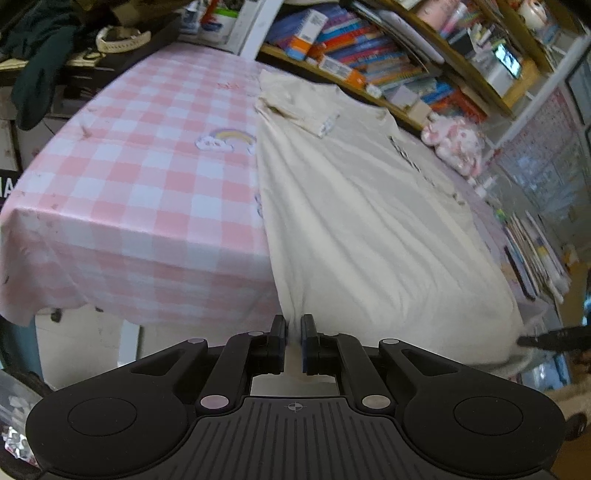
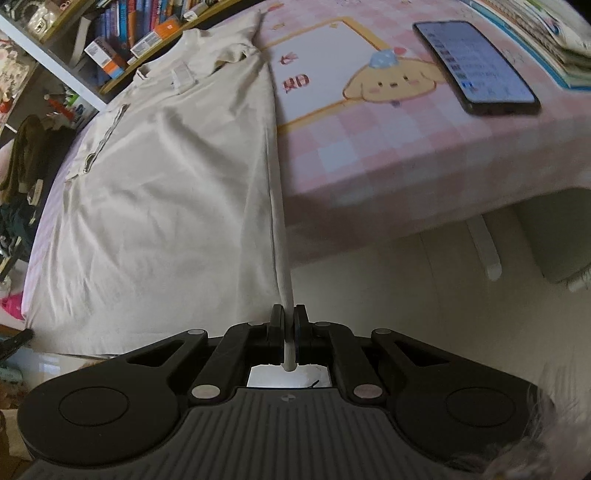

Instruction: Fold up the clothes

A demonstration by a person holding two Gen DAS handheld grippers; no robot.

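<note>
Left wrist view: pink-checked tablecloth (image 1: 129,192) is seen at left, w/ cream shirt (image 1: 369,229) spread on it to the right, its hem pulled off the near table edge. Left gripper (image 1: 293,325) is clamped on the hem's left corner. Bookshelf (image 1: 369,62) is behind. Right wrist view: same shirt (image 2: 159,206) is laid at left; right gripper (image 2: 290,317) is pinched tight on the other hem corner. Phone (image 2: 476,66) is lying on the cloth further right.

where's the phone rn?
The phone shows only in the right wrist view, upper right, lying flat on the pink checked tablecloth, between the cartoon dog print and a stack of books, well clear of the cream shirt.
</note>
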